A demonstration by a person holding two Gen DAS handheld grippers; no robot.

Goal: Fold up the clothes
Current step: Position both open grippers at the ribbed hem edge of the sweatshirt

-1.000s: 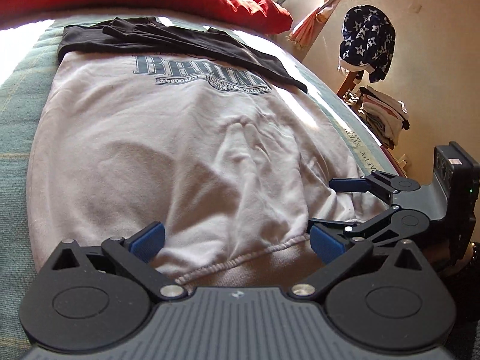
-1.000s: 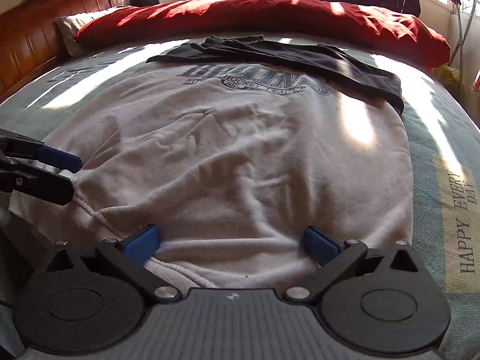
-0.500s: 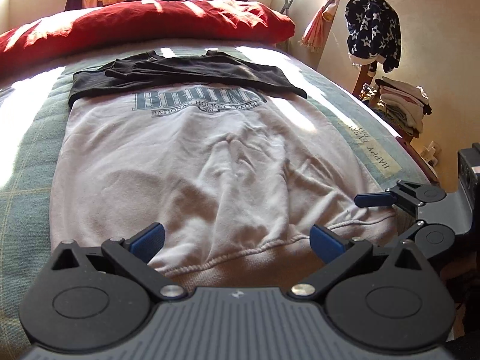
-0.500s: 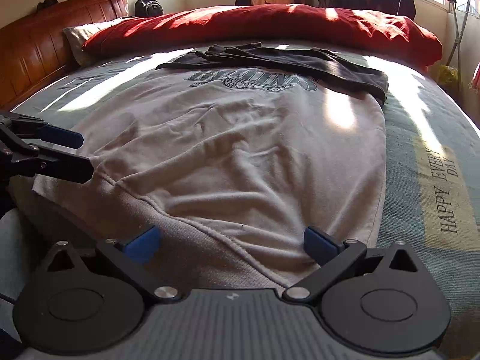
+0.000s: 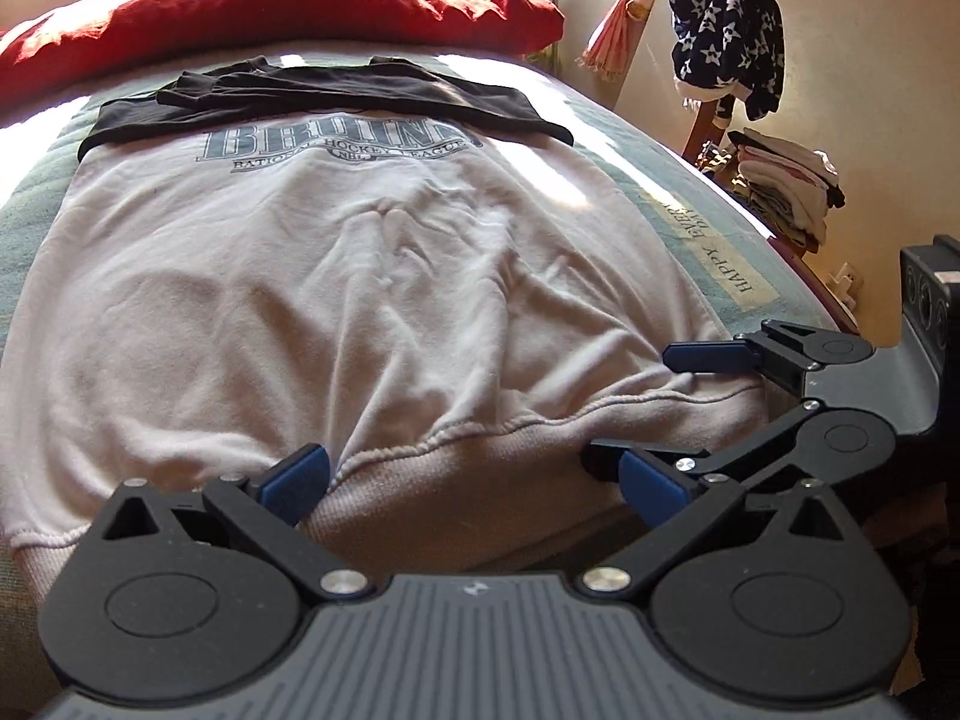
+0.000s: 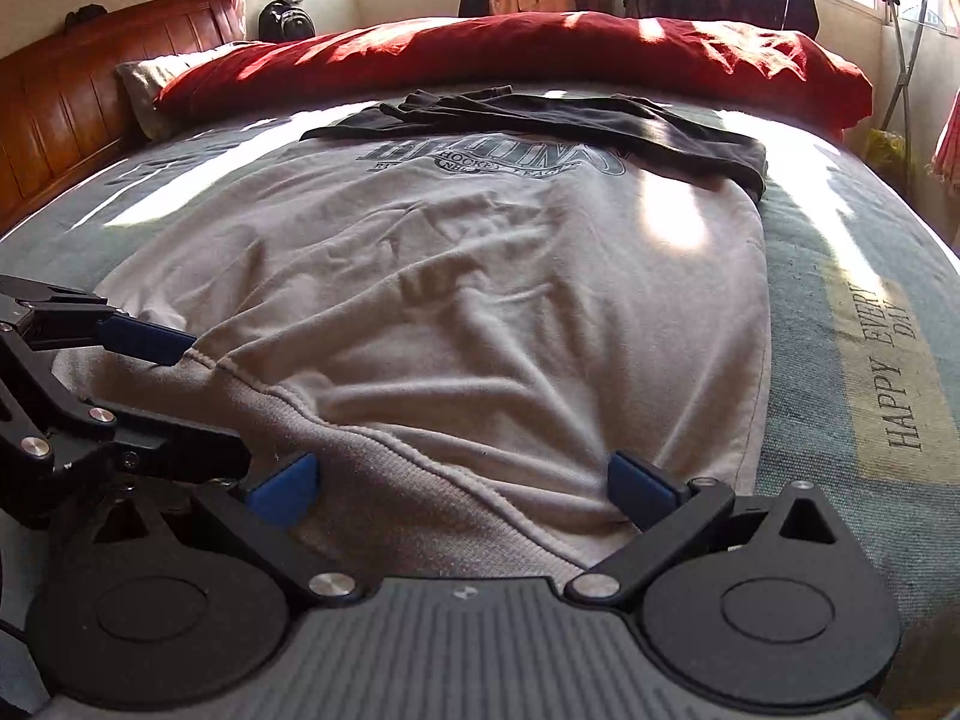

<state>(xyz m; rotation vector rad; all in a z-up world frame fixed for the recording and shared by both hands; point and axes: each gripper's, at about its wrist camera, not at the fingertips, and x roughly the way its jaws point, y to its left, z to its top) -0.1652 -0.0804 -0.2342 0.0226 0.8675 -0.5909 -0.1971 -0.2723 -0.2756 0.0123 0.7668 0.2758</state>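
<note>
A pale grey sweatshirt (image 5: 336,276) (image 6: 480,300) with a hockey print lies flat on the bed, its ribbed hem toward me. A black garment (image 5: 324,96) (image 6: 540,120) lies across its far end. My left gripper (image 5: 474,480) is open, with the left part of the hem band between its blue pads, and it also shows at the left edge of the right wrist view (image 6: 180,399). My right gripper (image 6: 462,486) is open over the right part of the hem. It appears turned on its side in the left wrist view (image 5: 660,408), close beside the left gripper.
A striped blanket (image 6: 870,324) with printed words covers the bed. A red duvet (image 6: 540,54) lies along the far side and a wooden headboard (image 6: 72,114) stands on the left. On the right, a chair holds a star-print cloth (image 5: 726,30) and stacked clothes (image 5: 786,186).
Both grippers drew back from the hem, then came forward and lower onto it again. They now stand closer together, and the hem is bunched between them.
</note>
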